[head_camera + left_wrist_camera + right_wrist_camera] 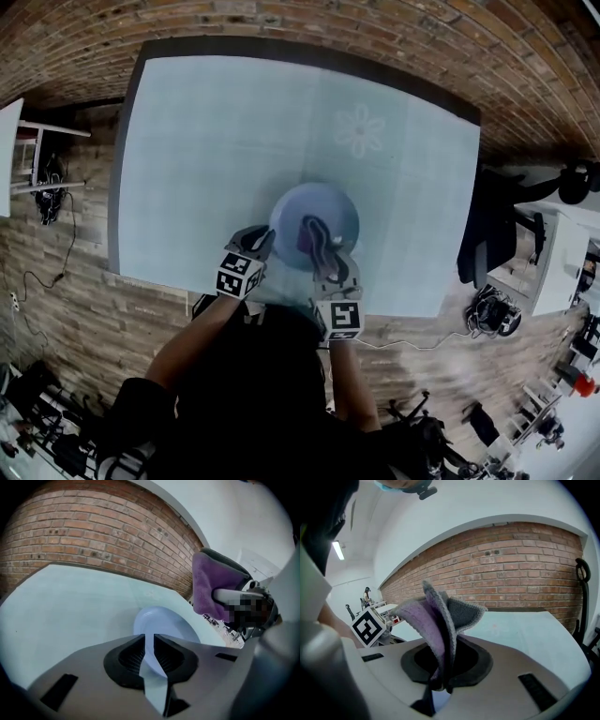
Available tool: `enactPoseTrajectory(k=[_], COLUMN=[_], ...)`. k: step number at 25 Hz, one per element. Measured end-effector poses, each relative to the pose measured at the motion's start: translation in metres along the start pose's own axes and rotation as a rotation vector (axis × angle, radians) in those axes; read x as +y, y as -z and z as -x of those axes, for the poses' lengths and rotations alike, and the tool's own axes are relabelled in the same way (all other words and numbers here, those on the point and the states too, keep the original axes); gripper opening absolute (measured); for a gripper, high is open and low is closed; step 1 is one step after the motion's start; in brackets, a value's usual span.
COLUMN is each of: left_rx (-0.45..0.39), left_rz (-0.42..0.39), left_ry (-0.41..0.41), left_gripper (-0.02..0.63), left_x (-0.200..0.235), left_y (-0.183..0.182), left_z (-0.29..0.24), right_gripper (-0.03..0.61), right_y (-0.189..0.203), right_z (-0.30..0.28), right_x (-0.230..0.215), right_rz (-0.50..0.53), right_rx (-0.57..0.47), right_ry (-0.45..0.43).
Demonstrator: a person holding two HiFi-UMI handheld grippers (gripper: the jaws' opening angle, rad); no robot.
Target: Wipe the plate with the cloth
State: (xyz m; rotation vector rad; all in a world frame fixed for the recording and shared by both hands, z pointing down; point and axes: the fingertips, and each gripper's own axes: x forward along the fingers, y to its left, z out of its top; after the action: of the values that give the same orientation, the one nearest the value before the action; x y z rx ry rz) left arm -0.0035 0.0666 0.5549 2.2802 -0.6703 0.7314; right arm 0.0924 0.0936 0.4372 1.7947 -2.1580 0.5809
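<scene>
Now left hand-held gripper [262, 240] clenched beside plate [323, 200]; right hand-held gripper [330, 262], down-tilted, grasps cloth [314, 234].

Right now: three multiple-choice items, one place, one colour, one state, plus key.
1. The round pale blue plate is: A) near the person's edge of the light-clothed table B) at its far edge C) on the floor.
2. The fuzzy cloth is: A) yellow B) purple and grey C) red.
3. The right gripper is: A) open B) shut on the cloth C) shut on the plate.
A, head view shows it by the person; B, both colours show; B, its jaws pinch the cloth.
</scene>
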Motion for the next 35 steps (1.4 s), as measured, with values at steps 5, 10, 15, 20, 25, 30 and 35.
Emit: enactPoseTrajectory(k=[5,10,15,20,25,30,35], left_rx=[0.055,0.105,0.128,0.129,0.129,0.176,0.197], left_rz=[0.073,0.129,0.168,0.181,0.213,0.287,0.326], left_ry=[-0.031,-0.025,-0.001,-0.012,-0.027,0.029,0.049], left_gripper=[0.141,0.151,0.15,0.137,0.097,0.083,0.069], left_x=[0.012,0.016,0.014,0.017,0.028,0.03,0.03], left_y=[0.017,0.036,0.043,0.041,0.04,0.04,0.041], left_z=[-0.018,-0.036,-0.052,-0.055,-0.056,-0.062,-0.063], right_gripper=[0.057,0.057,0.057,0.057,0.057,0.057,0.057], right_y=[0.027,0.053,0.07,0.089,0.106,0.114,0.127], right_z=[-0.028,-0.061,-0.082,-0.094,-0.108,-0.118,-0.126], right_x=[-0.013,-0.017,-0.009,0.005,0.017,0.019,0.03], right_rz=[0.014,0.057,0.084,0.116,0.17,0.209,0.339], right_rx=[0.058,0.121,0.166,0.241,0.309,0.348,0.397], right_ry=[-0.062,-0.14,-0.195,-0.302,-0.374,-0.4,-0.428])
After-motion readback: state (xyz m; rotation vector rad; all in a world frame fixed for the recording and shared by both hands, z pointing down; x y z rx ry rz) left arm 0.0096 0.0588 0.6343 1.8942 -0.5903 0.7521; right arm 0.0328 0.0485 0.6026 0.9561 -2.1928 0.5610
